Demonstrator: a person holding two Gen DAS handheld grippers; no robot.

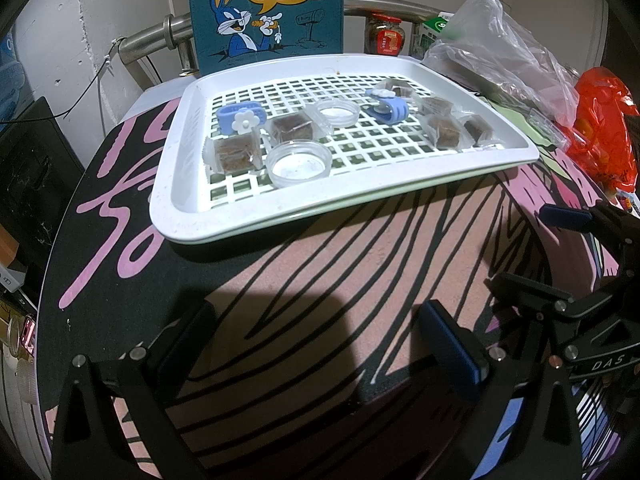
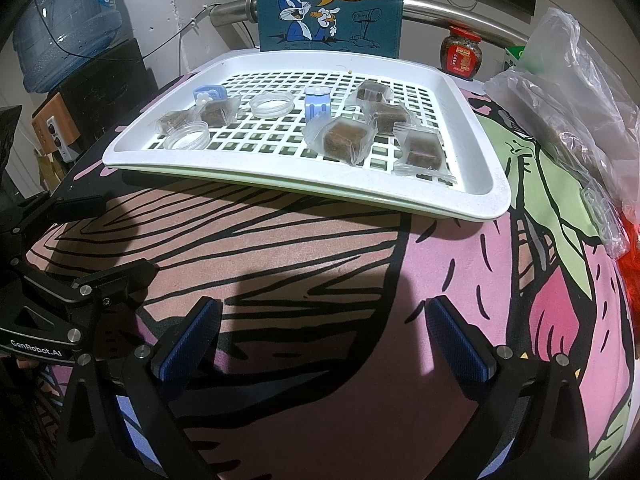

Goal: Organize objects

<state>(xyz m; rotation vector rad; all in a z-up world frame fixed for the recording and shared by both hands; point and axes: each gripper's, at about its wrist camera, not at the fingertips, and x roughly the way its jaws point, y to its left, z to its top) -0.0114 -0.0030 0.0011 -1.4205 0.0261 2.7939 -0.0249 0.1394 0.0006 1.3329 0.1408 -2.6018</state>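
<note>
Left wrist: my left gripper (image 1: 320,344) gapes wide, empty, over the mat; the white tray (image 1: 168,200) holds wrapped brown cubes (image 1: 234,154) before a "WHAT'S UP DOC?" box (image 1: 266,8); my right gripper (image 1: 576,280) reads "DAS".

Right wrist: my right gripper (image 2: 320,344) is spread wide, holding nothing; the left gripper (image 2: 72,240) reads "GenRobot.AI"; cubes (image 2: 344,140) sit toward the tray's (image 2: 492,184) near right corner.

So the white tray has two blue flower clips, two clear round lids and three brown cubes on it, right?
Not quite: the white tray holds six wrapped brown cubes, not three, as the right wrist view shows. The two blue flower clips and two clear round lids are right.
</note>
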